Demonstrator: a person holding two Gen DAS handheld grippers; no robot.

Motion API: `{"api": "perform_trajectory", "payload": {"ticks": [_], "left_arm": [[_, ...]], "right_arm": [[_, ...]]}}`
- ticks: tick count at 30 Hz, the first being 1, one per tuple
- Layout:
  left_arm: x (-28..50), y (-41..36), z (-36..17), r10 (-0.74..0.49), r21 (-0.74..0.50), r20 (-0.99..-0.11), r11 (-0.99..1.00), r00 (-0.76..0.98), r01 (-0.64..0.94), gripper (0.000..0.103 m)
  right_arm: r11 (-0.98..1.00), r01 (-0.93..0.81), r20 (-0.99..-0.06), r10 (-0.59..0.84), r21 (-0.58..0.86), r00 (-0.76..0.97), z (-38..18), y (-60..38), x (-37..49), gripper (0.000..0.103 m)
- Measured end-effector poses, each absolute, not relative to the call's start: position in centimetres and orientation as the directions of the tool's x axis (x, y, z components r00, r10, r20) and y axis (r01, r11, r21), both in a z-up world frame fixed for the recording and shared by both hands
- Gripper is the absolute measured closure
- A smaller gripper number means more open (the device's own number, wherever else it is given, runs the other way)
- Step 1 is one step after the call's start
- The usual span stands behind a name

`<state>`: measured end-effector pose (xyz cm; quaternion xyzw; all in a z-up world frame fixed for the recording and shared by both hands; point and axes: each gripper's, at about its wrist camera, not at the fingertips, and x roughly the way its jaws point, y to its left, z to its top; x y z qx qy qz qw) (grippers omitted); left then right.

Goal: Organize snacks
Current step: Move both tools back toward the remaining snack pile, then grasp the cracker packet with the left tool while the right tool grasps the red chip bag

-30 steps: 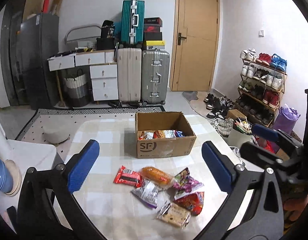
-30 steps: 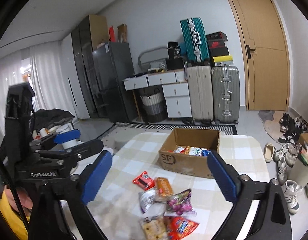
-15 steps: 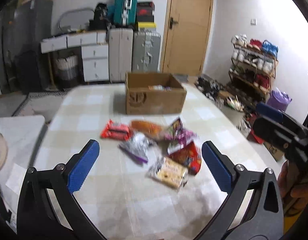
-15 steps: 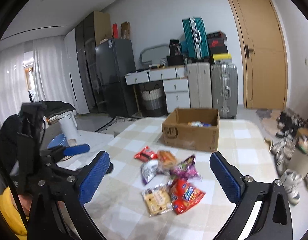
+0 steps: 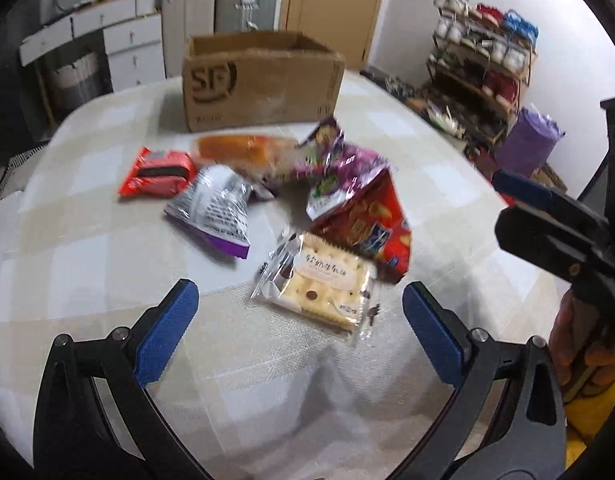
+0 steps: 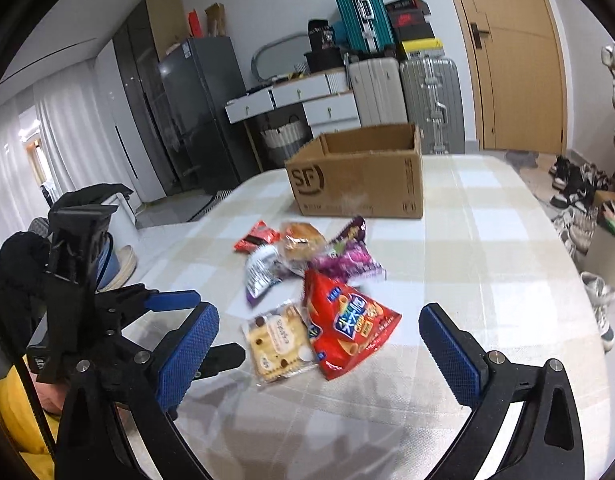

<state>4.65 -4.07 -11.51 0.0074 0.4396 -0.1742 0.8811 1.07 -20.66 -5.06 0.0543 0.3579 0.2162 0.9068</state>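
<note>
6 snack packets lie in a loose heap on the checked tablecloth (image 5: 87,248), and the cardboard box (image 5: 263,80) marked SF stands just beyond them, open at the top.

The left gripper (image 5: 299,320) hangs low over the cloth with both blue pads spread wide and nothing between them. Straight ahead of it, nearest of all the snacks, lies the cracker packet (image 5: 319,280), flat in its clear wrapper. Its long axis runs slantwise across the gap of the jaws, from near left to far right, so the claw would, I think, need a slight turn to pinch it across the short side.

The right gripper (image 6: 319,344) is open as well and empty. From its side the cracker packet (image 6: 277,340) sits just ahead, toward its left pad, with the red chip bag (image 6: 347,328) touching the packet's right edge and overlapping it a little.

Both claws are near, but the left looks squarer to the crackers. Behind lie the silver-and-purple pouch (image 5: 215,208), the purple bag (image 5: 339,164), the orange bread packet (image 5: 243,150) and the small red packet (image 5: 159,172).
</note>
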Motion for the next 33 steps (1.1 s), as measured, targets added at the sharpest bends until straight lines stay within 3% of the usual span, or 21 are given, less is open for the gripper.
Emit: {"api": "perform_trajectory", "payload": {"ticks": [12,21,24,25,29,33], "left_arm": [[10.4,-5.4,-16.2,-0.360,-0.202,-0.826,0.907,0.433,0.369,0.003],[13.4,-8.6,-17.6,-0.338,-0.125,-0.856,0.869,0.391,0.478,0.004],[14.5,-8.9,-17.7,-0.332,-0.101,-0.852,0.864,0.406,0.493,0.014],[14.7,-8.9,-17.7,-0.330,-0.095,-0.847,0.865,0.416,0.493,0.023],[15.7,-8.8,-17.4,-0.319,-0.078,-0.841,0.870,0.437,0.486,0.042],[14.7,-8.3,-16.9,-0.349,-0.121,-0.836,0.870,0.424,0.477,0.044]], "right_arm": [[0.906,-0.292,-0.663,0.424,0.308,0.617,-8.4,-22.5,3.8,0.001],[0.894,-0.289,-0.665,0.448,0.342,0.598,-9.8,-22.7,4.4,0.001],[0.893,-0.276,-0.666,0.450,0.356,0.595,-10.1,-23.1,4.4,0.001],[0.892,-0.272,-0.666,0.450,0.360,0.594,-10.3,-23.2,4.5,0.001],[0.891,-0.268,-0.668,0.452,0.365,0.591,-10.4,-23.4,4.4,0.001],[0.891,-0.276,-0.670,0.453,0.359,0.588,-10.4,-23.1,4.3,0.001]]}}
